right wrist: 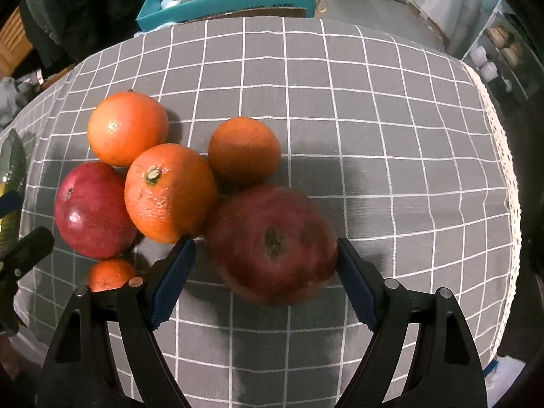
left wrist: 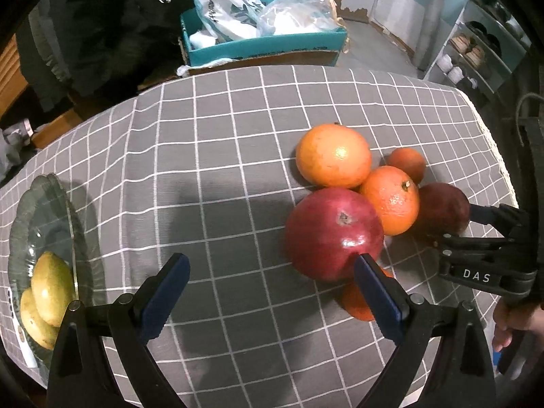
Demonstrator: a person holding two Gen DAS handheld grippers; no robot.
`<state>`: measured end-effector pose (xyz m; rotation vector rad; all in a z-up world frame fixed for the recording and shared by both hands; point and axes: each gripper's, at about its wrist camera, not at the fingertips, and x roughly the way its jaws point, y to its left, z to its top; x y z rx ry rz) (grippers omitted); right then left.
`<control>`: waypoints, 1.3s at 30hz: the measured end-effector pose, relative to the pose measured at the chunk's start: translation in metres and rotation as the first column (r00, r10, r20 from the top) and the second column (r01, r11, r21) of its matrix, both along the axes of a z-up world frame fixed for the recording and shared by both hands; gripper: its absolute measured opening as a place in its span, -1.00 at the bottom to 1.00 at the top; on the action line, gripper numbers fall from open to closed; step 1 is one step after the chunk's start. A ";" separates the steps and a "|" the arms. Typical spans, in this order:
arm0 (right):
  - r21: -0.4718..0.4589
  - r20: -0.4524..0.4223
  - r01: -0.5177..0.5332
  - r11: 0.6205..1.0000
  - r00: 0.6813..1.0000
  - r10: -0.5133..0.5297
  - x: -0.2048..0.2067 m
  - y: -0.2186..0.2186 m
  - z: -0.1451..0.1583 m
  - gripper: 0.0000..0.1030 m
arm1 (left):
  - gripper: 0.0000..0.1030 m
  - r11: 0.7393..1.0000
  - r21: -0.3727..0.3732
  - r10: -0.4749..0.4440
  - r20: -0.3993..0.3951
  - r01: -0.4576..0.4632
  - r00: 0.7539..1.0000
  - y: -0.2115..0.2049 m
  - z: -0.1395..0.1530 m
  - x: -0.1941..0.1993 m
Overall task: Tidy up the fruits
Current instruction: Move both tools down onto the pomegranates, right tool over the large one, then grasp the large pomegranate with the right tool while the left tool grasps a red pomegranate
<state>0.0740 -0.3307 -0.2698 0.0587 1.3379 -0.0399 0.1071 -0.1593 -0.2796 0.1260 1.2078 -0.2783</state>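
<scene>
Right gripper (right wrist: 265, 272) spread wide around dark pomegranate (right wrist: 272, 244), pads just beside it, contact unclear. Left gripper (left wrist: 272, 292) spread apart, empty, beside bright pomegranate (left wrist: 333, 231).

Lived-in home, not a lab: counter under a grey checked tablecloth (left wrist: 238, 136) with lace edge, shoe rack (left wrist: 476, 57) by the wall, teal cardboard box (left wrist: 265, 47) stuffed with plastic bags, dark clothing (left wrist: 95, 34) hanging behind, peeling wall paint
</scene>
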 end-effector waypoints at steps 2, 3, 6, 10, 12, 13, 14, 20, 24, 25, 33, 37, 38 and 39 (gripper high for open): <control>0.000 0.003 -0.009 1.000 1.000 0.009 -0.002 0.000 -0.001 0.61 | 0.90 1.000 -0.011 -0.007 -0.011 0.007 1.000 -0.004 -0.003 0.001; -0.003 0.000 -0.009 1.000 1.000 0.009 -0.001 -0.001 -0.002 0.60 | 0.92 1.000 -0.014 -0.010 -0.013 0.010 1.000 -0.006 -0.003 0.001; -0.020 -0.021 -0.019 1.000 1.000 0.018 -0.001 0.000 -0.011 0.49 | 0.92 0.999 -0.028 -0.022 -0.020 0.022 1.000 -0.012 -0.005 0.003; -0.019 -0.006 -0.018 1.000 1.000 0.018 0.000 0.000 -0.009 0.48 | 0.92 0.999 -0.024 -0.041 -0.027 0.040 0.999 -0.022 -0.010 0.004; -0.017 -0.003 -0.009 1.000 1.000 0.009 -0.002 -0.002 -0.009 0.47 | 0.92 0.998 -0.023 -0.051 -0.032 0.050 0.998 -0.027 -0.012 0.004; -0.018 -0.002 0.002 1.000 1.000 -0.002 -0.004 -0.003 -0.009 0.46 | 0.92 0.998 -0.021 -0.055 -0.035 0.054 0.998 -0.029 -0.014 0.005; -0.017 0.004 0.017 1.000 1.000 -0.017 -0.005 -0.005 -0.007 0.46 | 0.92 0.998 -0.021 -0.060 -0.039 0.059 0.997 -0.032 -0.016 0.006; -0.015 0.056 0.082 0.997 0.995 -0.081 -0.005 -0.030 0.011 0.46 | 0.92 0.998 -0.014 -0.064 -0.061 0.063 0.996 -0.041 -0.030 0.012; -0.043 0.068 0.088 0.995 0.994 -0.085 -0.004 -0.039 0.016 0.46 | 0.91 0.998 -0.031 -0.052 -0.081 0.050 0.995 -0.043 -0.037 0.016; -0.045 0.069 0.086 0.995 0.994 -0.083 -0.004 -0.040 0.016 0.46 | 0.90 0.998 -0.037 -0.053 -0.082 0.050 0.995 -0.044 -0.038 0.016; -0.055 0.065 0.075 0.996 0.995 -0.071 -0.008 -0.020 0.011 0.46 | 0.51 0.997 -0.038 -0.077 -0.077 0.074 0.994 -0.049 -0.043 0.014; -0.064 0.078 0.069 0.996 0.995 -0.064 -0.011 -0.017 0.015 0.46 | 0.51 0.997 -0.011 -0.073 -0.056 0.072 0.996 -0.051 -0.041 0.012; -0.065 0.083 0.068 0.996 0.995 -0.063 -0.010 -0.016 0.016 0.46 | 0.51 0.997 -0.008 -0.071 -0.050 0.070 0.996 -0.051 -0.039 0.011; -0.068 0.088 0.068 0.995 0.994 -0.061 -0.010 -0.015 0.017 0.46 | 0.51 0.998 -0.006 -0.067 -0.044 0.067 0.997 -0.049 -0.038 0.009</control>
